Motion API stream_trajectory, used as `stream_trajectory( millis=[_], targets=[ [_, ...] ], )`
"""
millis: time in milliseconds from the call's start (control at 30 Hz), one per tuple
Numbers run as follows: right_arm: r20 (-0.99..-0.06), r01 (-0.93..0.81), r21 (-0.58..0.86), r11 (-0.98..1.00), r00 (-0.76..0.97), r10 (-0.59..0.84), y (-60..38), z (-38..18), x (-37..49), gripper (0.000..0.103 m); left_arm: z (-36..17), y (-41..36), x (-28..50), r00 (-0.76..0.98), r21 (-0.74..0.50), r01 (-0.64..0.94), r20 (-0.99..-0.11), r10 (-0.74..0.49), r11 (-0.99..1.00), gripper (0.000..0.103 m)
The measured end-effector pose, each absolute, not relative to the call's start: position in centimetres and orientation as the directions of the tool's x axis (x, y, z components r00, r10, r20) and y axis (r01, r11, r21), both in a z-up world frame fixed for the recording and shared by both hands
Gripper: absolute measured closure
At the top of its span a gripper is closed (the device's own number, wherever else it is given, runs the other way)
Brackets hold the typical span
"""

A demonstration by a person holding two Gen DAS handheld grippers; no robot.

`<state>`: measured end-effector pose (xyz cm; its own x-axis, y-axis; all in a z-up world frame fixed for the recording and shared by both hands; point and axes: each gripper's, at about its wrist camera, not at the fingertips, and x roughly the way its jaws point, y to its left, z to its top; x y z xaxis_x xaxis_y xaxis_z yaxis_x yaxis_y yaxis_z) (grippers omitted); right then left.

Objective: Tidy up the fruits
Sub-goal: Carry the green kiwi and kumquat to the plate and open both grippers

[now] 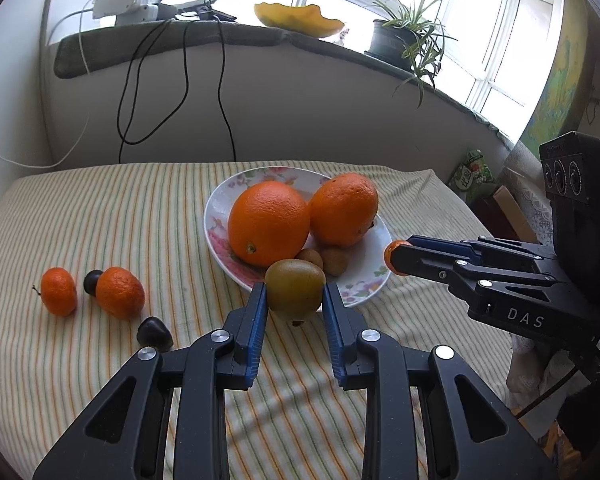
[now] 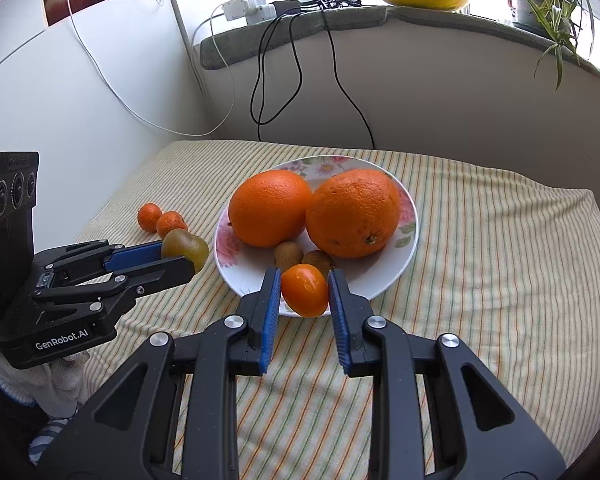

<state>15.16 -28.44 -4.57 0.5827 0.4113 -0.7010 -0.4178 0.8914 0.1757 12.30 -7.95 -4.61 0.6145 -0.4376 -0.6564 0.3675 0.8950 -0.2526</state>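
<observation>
Grippers both loaded: left gripper pinches a greenish kiwi, right gripper pinches a small orange tomato-like fruit, jaws nearly shut on each, both hanging over the plate's near rim. Striped cloth carries everything. Plate mid-cloth already holds two big oranges and two small kiwis. Best bet: lower one at a time into the near gap, release low so nothing rolls. Two mandarins wait near the left edge.

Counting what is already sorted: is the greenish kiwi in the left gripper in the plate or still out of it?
Out. The kiwi is clamped between the left gripper pads, held just short of the plate rim.
</observation>
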Motion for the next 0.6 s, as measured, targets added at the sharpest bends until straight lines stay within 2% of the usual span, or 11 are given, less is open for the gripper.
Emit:
stream_trajectory(
  millis=[600],
  targets=[
    [-0.706, -0.407, 0.201, 0.891, 0.570, 0.420, -29.1, -5.9, 17.2, 0.077, -4.9, -10.5, 13.6, 0.599, -0.219, 0.389, -0.678, -0.426, 0.895, 0.077]
  ],
)
